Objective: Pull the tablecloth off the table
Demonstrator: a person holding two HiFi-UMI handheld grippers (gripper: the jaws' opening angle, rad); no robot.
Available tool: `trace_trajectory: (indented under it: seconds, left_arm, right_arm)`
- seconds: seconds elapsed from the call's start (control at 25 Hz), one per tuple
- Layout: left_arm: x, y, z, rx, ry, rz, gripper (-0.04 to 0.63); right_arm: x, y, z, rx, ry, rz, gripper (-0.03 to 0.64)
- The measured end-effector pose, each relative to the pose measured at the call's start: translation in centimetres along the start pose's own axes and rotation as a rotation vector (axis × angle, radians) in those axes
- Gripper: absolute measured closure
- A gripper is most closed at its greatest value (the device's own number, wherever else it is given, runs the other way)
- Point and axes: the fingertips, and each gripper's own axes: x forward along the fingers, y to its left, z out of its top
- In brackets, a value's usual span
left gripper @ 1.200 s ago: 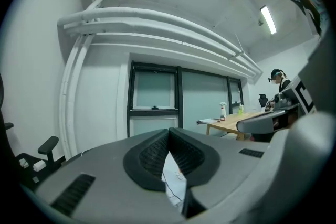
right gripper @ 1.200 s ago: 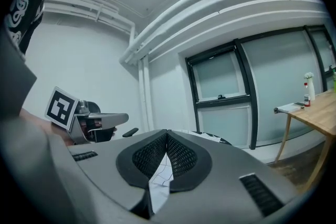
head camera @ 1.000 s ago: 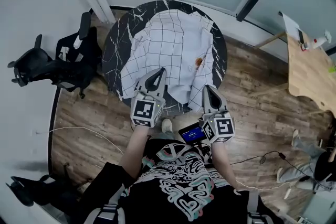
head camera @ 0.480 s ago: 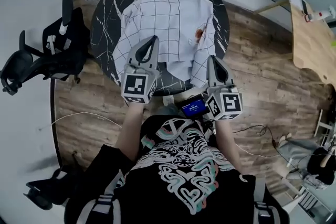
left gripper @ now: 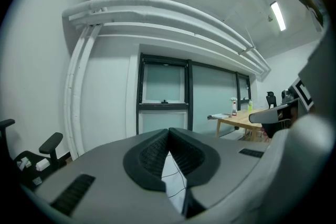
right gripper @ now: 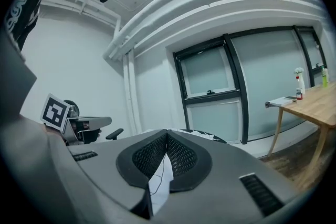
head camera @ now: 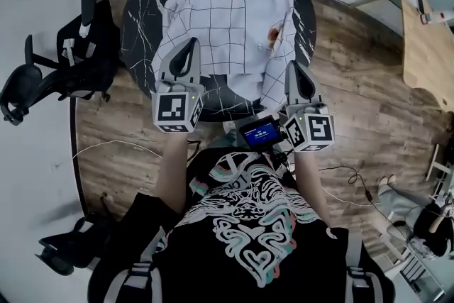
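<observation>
Each claw is closed down on the near hem of the tablecloth (head camera: 227, 18), one corner apiece, presumably so that a backward draw will drag the whole sheet evenly toward the person rather than twisting it. In the left gripper view the left gripper (left gripper: 169, 136) has its ribbed pads meeting at the tips, with a strip of white gridded fabric (left gripper: 174, 178) pinched in the narrow gap beneath. The right gripper view shows the same for the right gripper (right gripper: 167, 139), with a fold of the cloth (right gripper: 159, 183) caught between its pads. In the head view the two tools sit side by side at the frame's centre, the left gripper (head camera: 190, 47) and the right gripper (head camera: 296, 69) both at the table's near rim. The cloth lies rumpled in the upper centre, on the round black marble table (head camera: 137, 25). Dark stone is exposed along the left side, so the sheet seems partly drawn off already, with most of the pull yet to come. Counted: two grippers, one tablecloth, one table, one small orange-brown mark (head camera: 273, 33) on the fabric's right part, one small blue-lit screen (head camera: 259, 132) at the person's chest, one black office chair (head camera: 64, 60) at the left edge and one wooden desk (head camera: 428, 39) at the right edge.
</observation>
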Motion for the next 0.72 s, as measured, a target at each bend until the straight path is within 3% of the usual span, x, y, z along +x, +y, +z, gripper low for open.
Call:
trace_trajectory:
  seconds: [0.72]
  left_arm:
    - [0.5, 1.6, -1.0, 0.001, 0.021, 0.055, 0.565]
  right_arm:
    - [2.5, -1.1, -1.0, -0.008, 0.025, 0.008, 0.589]
